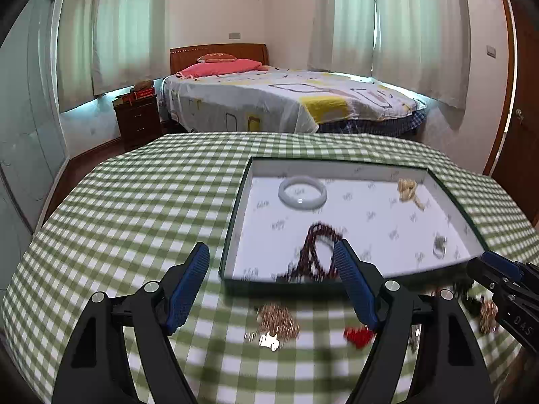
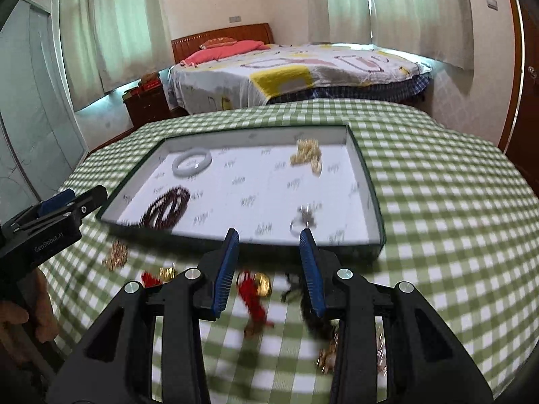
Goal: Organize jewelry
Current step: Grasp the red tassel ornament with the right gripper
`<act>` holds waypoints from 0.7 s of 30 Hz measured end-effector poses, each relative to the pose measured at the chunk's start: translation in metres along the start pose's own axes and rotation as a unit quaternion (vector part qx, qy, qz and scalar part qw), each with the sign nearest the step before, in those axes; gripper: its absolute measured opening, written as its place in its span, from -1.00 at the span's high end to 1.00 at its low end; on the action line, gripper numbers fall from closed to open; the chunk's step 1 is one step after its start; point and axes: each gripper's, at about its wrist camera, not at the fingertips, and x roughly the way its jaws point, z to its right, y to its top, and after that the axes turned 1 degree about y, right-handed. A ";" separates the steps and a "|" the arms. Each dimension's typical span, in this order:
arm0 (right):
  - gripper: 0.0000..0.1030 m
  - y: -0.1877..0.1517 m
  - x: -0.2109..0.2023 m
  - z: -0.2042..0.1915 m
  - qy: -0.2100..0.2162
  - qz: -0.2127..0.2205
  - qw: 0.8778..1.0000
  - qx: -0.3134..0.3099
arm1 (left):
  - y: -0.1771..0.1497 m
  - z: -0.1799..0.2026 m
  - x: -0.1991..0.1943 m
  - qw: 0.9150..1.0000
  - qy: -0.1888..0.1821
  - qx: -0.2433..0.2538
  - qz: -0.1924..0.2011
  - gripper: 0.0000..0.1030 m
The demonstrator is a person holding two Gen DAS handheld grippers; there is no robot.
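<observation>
A shallow dark-rimmed box [image 1: 235,222] [image 2: 370,181] lies on the checked table. It holds a pale bangle [image 1: 302,191] [image 2: 192,162], a dark bead bracelet [image 1: 316,252] [image 2: 165,207], a gold chain [image 1: 408,191] [image 2: 306,156] and a silver ring piece [image 1: 439,245] [image 2: 303,220]. In front of the box lie a gold chain pile [image 1: 278,323] [image 2: 116,256], red pieces [image 1: 358,335] [image 2: 252,298] and a gold bead [image 2: 262,284]. My left gripper [image 1: 271,256] is open and empty above the box's near edge. My right gripper [image 2: 269,239] is open and empty above the loose pieces.
The table has a green and white checked cloth [image 1: 134,208]. A bed [image 1: 286,97] and a dark nightstand [image 1: 138,118] stand behind it. A wooden door [image 1: 518,134] is at the right. More small gold pieces [image 2: 328,358] lie near the table's front edge.
</observation>
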 end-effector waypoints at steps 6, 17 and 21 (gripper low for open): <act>0.28 -0.020 0.001 -0.007 0.009 -0.018 1.000 -0.003 | -0.027 -0.009 -0.010 1.000 0.005 0.000 -0.022 -0.44; 0.30 -0.030 0.017 -0.014 0.009 -0.057 0.998 -0.012 | -0.041 -0.020 -0.007 0.999 0.009 -0.013 -0.046 -0.44; 0.36 -0.032 0.024 -0.014 0.009 -0.072 0.997 -0.015 | -0.045 -0.018 -0.003 0.999 0.008 -0.009 -0.053 -0.44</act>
